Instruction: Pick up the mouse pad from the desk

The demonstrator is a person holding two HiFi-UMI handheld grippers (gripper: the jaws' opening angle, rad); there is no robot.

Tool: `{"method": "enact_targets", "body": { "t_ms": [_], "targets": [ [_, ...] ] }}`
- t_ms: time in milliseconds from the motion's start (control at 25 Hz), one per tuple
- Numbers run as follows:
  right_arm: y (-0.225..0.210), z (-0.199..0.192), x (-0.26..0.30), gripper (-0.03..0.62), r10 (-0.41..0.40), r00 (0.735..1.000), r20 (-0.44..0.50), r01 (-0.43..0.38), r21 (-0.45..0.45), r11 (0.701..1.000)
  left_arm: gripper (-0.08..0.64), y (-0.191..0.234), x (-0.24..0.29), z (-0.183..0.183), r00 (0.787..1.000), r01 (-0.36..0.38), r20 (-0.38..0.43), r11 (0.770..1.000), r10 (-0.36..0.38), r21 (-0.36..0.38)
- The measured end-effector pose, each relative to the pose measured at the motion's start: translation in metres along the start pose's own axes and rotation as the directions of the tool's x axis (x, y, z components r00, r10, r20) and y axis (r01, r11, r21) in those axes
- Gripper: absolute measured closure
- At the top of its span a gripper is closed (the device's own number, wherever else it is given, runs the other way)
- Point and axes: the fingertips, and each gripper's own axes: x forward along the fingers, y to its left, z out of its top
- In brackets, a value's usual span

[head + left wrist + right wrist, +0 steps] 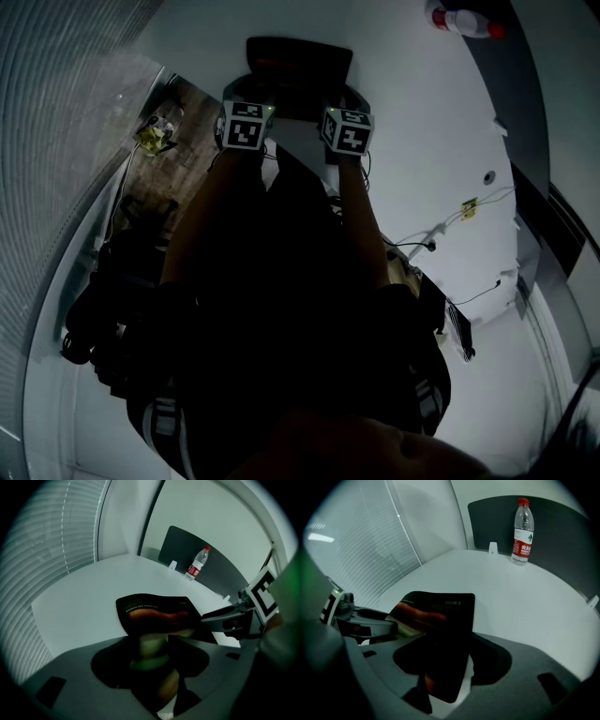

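Fingers of left gripper [151,632] & right gripper [440,660] are both clamped on the mouse pad [300,56], held tilted up at the desk's [422,141] near edge; water bottle [522,531] is seen by far edge.

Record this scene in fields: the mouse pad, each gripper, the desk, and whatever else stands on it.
mouse pad: dark, bent, gripped at its near edge from both sides
left gripper: jaws closed on the mouse pad
right gripper: jaws closed on the mouse pad
desk: white, curved edge
water bottle: upright, red cap, at the desk's far side, apart from the pad
divider panel: dark, right behind the bottle
blinds: beside the desk, closed
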Motion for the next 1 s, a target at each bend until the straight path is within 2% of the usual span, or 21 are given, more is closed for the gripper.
{"method": "enact_targets", "body": {
  "t_ms": [520,1000],
  "targets": [
    [0.011,-0.003,0.002,0.374,0.002,1.000,-0.011,-0.002,-0.021,1.000,0.348,-0.007,0.006,-0.003,1.000,0.016,0.011,1.000,-0.016,0.014],
    [0.025,-0.004,0.004,0.374,0.030,1.000,-0.010,-0.030,-0.031,0.999,0.348,-0.009,0.003,-0.003,1.000,0.012,-0.002,1.000,-0.012,-0.004]
  ]
}}
